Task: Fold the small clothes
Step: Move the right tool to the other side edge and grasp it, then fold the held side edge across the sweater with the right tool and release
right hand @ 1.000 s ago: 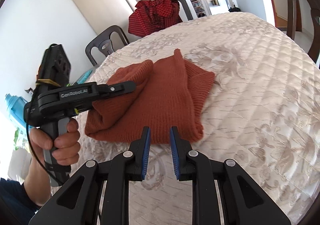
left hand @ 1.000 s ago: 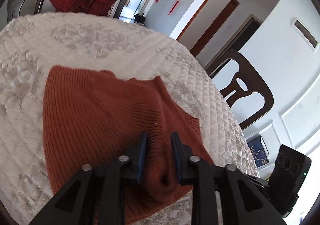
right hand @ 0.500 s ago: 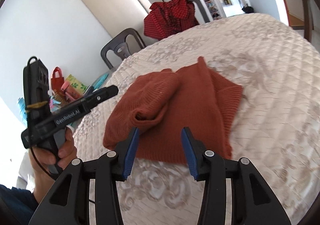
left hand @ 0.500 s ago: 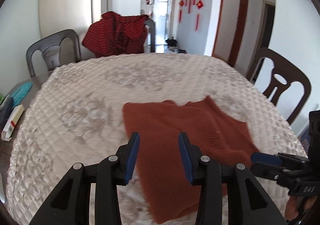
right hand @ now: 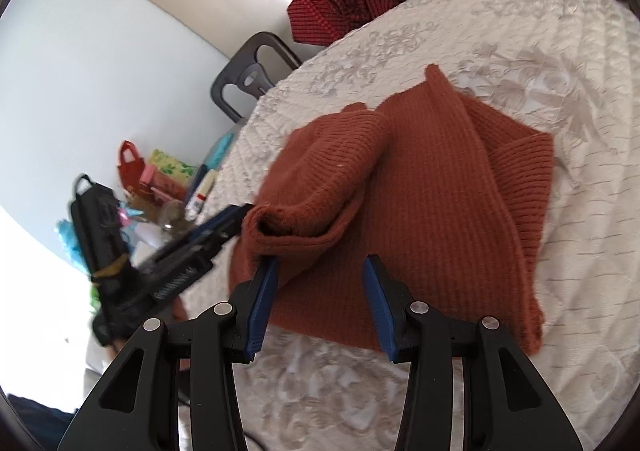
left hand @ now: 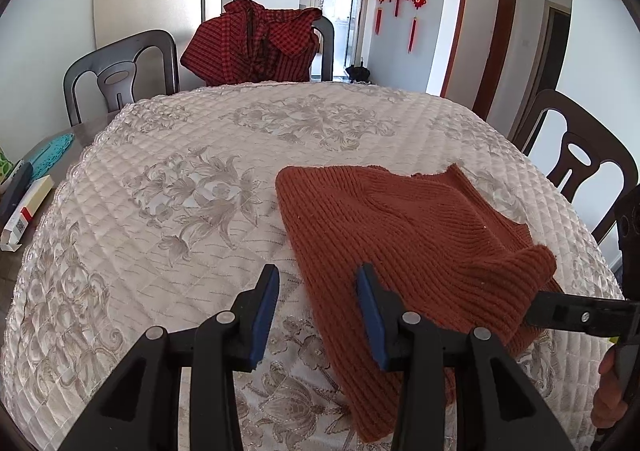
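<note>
We hold both tongs spread and empty: the left gripper (left hand: 317,305) over the quilted tablecloth (left hand: 180,211), the right gripper (right hand: 319,303) above the rust knit sweater's (right hand: 420,187) near edge; beyond, a red checked garment (left hand: 256,47) drapes a chair.

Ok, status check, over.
Left gripper open, empty. Right gripper open over sweater. Sweater part-folded on quilted table. Nothing blocking.

Ribbed knit sweater (left hand: 404,235), quilted tablecloth (left hand: 180,187)
</note>
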Available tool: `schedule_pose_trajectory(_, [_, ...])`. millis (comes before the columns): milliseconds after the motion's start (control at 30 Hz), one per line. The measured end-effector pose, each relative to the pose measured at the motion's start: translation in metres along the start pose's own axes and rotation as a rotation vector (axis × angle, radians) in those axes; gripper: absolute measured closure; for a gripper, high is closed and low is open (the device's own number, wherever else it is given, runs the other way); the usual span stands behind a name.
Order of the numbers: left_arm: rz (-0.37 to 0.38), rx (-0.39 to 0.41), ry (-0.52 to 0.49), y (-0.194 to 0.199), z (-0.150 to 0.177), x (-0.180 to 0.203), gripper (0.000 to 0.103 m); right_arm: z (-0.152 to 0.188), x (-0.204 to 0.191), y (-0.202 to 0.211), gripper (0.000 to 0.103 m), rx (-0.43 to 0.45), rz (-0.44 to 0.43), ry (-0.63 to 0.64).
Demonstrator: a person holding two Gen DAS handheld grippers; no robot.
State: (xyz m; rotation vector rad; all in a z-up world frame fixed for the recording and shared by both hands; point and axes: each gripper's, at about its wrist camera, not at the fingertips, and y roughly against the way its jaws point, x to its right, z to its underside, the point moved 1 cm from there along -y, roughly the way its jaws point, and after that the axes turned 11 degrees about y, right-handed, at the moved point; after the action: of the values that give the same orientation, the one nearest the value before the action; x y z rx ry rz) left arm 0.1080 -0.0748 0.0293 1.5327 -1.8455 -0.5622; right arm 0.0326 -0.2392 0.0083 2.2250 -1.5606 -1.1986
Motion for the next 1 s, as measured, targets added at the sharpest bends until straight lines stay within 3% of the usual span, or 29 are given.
schedule_pose_trajectory(133, [0.013,0.004,0.007,0.001,0.002,-0.003,0.058,-0.001,-0.004,0.003,0.054,0.005,-0.073,-0.034])
schedule_pose_trajectory(233, [0.021,0.007,0.012,0.001,0.003,-0.005,0.057,0.001,-0.006,0.005,0.045,0.015,-0.132,-0.058])
schedule_pose_trajectory(500, [0.026,0.005,0.011,0.000,0.004,-0.004,0.057,-0.015,0.006,-0.013,0.045,0.010,-0.064,-0.116])
schedule_pose_trajectory(533, [0.028,0.004,0.015,-0.001,0.003,-0.004,0.057,-0.017,0.007,-0.016,0.048,0.017,-0.062,-0.129])
schedule_pose_trajectory(567, [0.028,0.003,0.018,-0.001,0.003,-0.005,0.057,-0.019,0.009,-0.018,0.068,0.017,-0.054,-0.141])
schedule_pose_trajectory(600, [0.030,0.002,0.022,-0.001,0.003,-0.005,0.057,-0.020,0.011,-0.021,0.081,0.009,-0.044,-0.148])
schedule_pose_trajectory(767, [0.063,-0.012,0.037,0.000,-0.003,0.000,0.057,-0.025,0.014,-0.021,0.087,0.003,-0.016,-0.131])
schedule_pose_trajectory(1000, [0.206,-0.013,0.009,0.009,-0.004,0.033,0.057,-0.030,0.009,0.044,0.087,0.148,0.071,-0.015])
